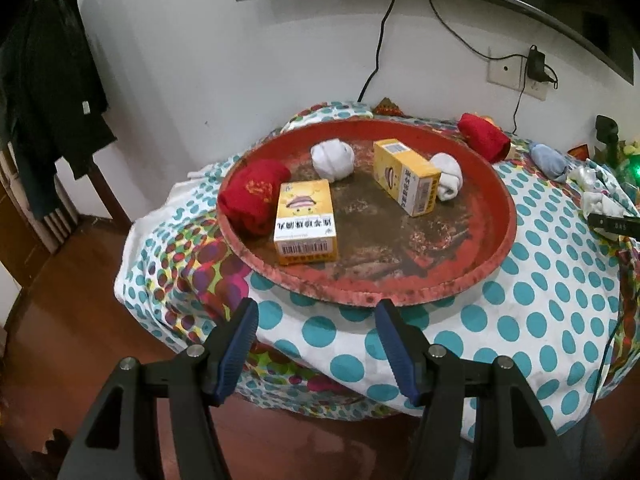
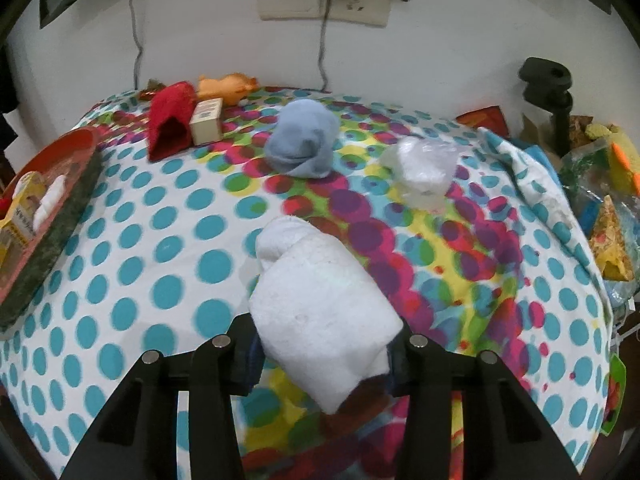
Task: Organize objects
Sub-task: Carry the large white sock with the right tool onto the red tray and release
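In the right wrist view a white rolled sock (image 2: 320,300) sits between the jaws of my right gripper (image 2: 322,346), which is shut on it over the polka-dot cloth (image 2: 160,240). Beyond it lie a blue rolled sock (image 2: 304,144), a red rolled sock (image 2: 170,124) and a small box (image 2: 206,120). In the left wrist view my left gripper (image 1: 317,306) stands open and empty just before the red round tray (image 1: 360,297). The tray holds two yellow boxes (image 1: 306,222) (image 1: 406,176), two white sock rolls (image 1: 333,159) (image 1: 448,176) and a red sock roll (image 1: 252,192).
A clear plastic bag (image 2: 424,172) lies right of the blue sock. An orange toy (image 2: 226,86) is at the wall, a black stand (image 2: 548,96) and snack packets (image 2: 608,220) at the right edge. Cables hang from a wall socket (image 2: 324,4). Dark clothes (image 1: 48,100) hang at the left.
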Tool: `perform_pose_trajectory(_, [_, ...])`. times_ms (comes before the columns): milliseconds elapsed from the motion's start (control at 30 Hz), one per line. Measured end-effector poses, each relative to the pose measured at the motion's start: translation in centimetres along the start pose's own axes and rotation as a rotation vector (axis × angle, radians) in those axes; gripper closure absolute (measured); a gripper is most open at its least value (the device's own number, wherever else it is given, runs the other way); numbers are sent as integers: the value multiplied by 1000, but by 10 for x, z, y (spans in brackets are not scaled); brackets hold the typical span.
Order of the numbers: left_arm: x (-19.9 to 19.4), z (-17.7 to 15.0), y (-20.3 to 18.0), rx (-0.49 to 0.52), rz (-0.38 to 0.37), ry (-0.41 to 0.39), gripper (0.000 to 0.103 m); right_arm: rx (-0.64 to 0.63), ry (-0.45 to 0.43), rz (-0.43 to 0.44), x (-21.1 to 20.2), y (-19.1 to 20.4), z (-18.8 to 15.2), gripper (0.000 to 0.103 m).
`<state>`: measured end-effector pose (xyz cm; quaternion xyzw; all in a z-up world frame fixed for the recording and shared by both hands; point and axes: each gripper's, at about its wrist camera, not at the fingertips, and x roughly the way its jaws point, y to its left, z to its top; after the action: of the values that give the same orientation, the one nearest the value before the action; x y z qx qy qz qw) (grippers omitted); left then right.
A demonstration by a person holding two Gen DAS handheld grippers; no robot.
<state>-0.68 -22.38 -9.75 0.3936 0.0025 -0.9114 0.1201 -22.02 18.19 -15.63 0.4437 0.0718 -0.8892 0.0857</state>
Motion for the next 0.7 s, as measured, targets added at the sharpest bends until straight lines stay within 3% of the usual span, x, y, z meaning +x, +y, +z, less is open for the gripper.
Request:
perform_pose_trajectory(333, [-3,1,11,-54,10,-16,41,-72,4,50,-19,54,-2,60])
perform_pose_trajectory(700, [-4,1,18,-79,89,-18,41,-165,-23,174,-47,132,7,59])
